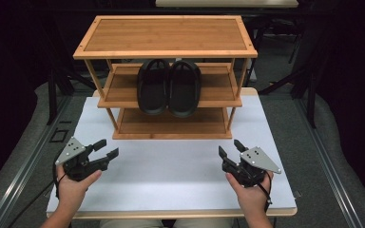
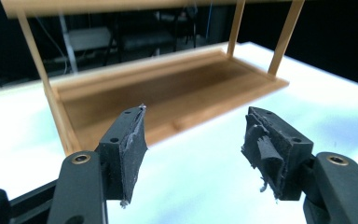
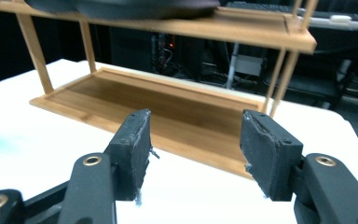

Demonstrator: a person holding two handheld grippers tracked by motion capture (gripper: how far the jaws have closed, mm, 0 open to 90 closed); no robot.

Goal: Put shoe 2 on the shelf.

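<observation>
A three-tier wooden shoe rack (image 1: 165, 35) stands at the far side of the white table (image 1: 171, 171). A pair of black slippers (image 1: 168, 88) lies side by side on its middle shelf, toes toward me. My left gripper (image 1: 106, 147) rests low at the table's left, open and empty, held by a hand. My right gripper (image 1: 231, 148) sits at the right, also open and empty. In the left gripper view the left gripper (image 2: 193, 135) faces the bottom shelf (image 2: 168, 93). In the right gripper view the right gripper (image 3: 196, 140) faces the same bottom shelf (image 3: 158, 105), with the slippers (image 3: 135, 7) overhead.
The rack's top and bottom shelves (image 1: 171, 124) carry nothing. Dark floor, metal stands and cables surround the table. The pads on both grippers look frayed.
</observation>
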